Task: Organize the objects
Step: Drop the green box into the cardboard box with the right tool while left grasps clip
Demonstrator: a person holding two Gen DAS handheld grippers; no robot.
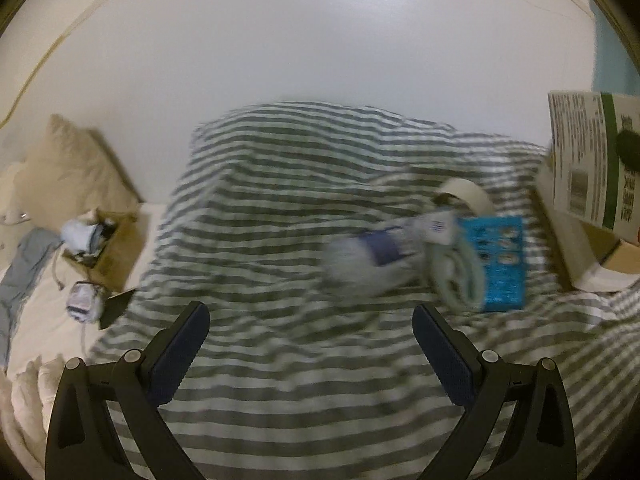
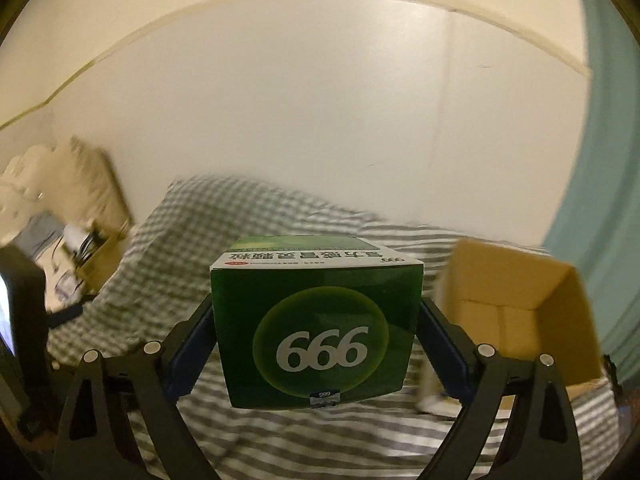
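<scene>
1. While I hold the right gripper [image 2: 316, 332] above the striped bed [image 2: 280, 440], its jaws clamp the green box [image 2: 316, 320].
2. I hold the left gripper [image 1: 310, 320] with jaws wide, empty.
3. The cardboard box [image 2: 520, 312] sits open near the bed's right edge.

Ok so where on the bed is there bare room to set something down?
Free: the striped duvet directly ahead of the open left hand-held gripper, and the open cardboard box beside the green box. Crowded: the cluster of bottle, tape roll and blue packet.
</scene>
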